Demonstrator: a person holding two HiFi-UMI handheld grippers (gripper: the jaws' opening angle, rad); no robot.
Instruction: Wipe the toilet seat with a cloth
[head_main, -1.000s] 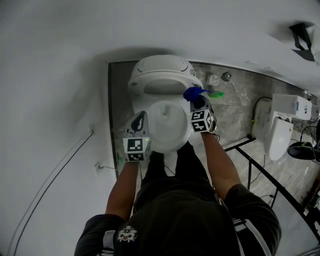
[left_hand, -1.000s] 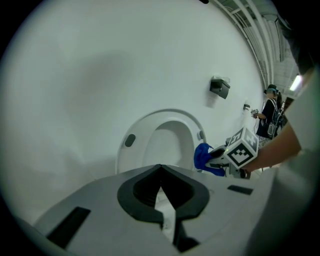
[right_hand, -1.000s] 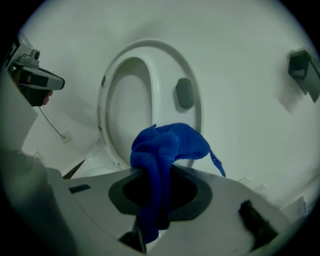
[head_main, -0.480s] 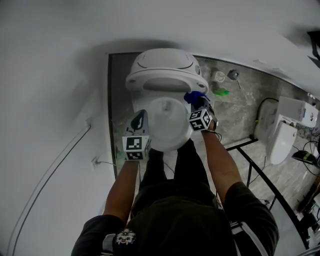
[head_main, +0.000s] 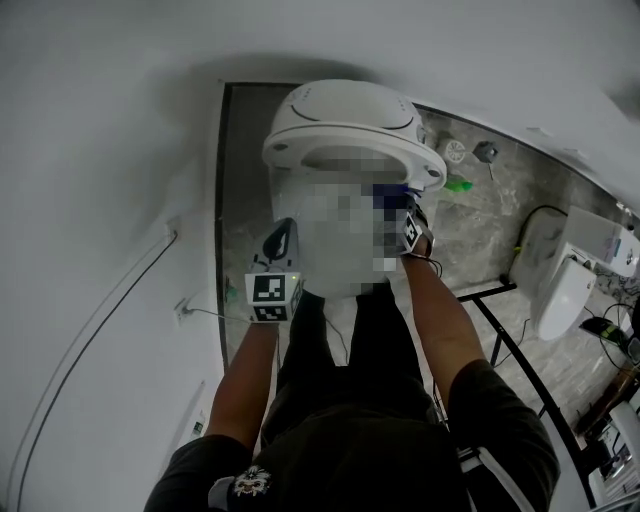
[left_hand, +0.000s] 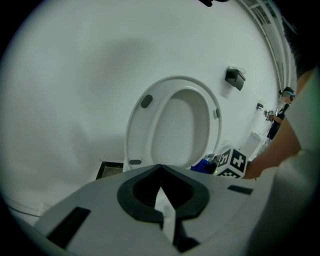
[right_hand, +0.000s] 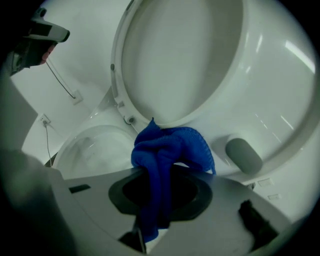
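The white toilet (head_main: 345, 120) stands with its seat (left_hand: 172, 125) and lid raised against the wall. In the right gripper view a blue cloth (right_hand: 170, 150) bunches out of my right gripper (right_hand: 156, 172), which is shut on it. It hangs just below the raised seat (right_hand: 200, 65), above the bowl's (right_hand: 95, 145) right rim. In the head view this gripper (head_main: 402, 208) is at the bowl's right side. My left gripper (head_main: 279, 240) hovers over the bowl's left side, shut and empty. Its closed tips (left_hand: 161, 169) point at the raised seat.
A grey bumper (right_hand: 243, 155) sticks out from the seat's underside. A black metal rail (head_main: 500, 320) runs across the floor at right, with a second white toilet (head_main: 560, 285) beyond it. A green item (head_main: 458, 184) lies near a floor drain (head_main: 456, 151). A cable (head_main: 100, 320) runs along the left wall.
Both grippers have dropped toward the bowl. The right one has sunk further with the blue cloth, down to the bowl's right rim. The toilet now sits higher in the head view.
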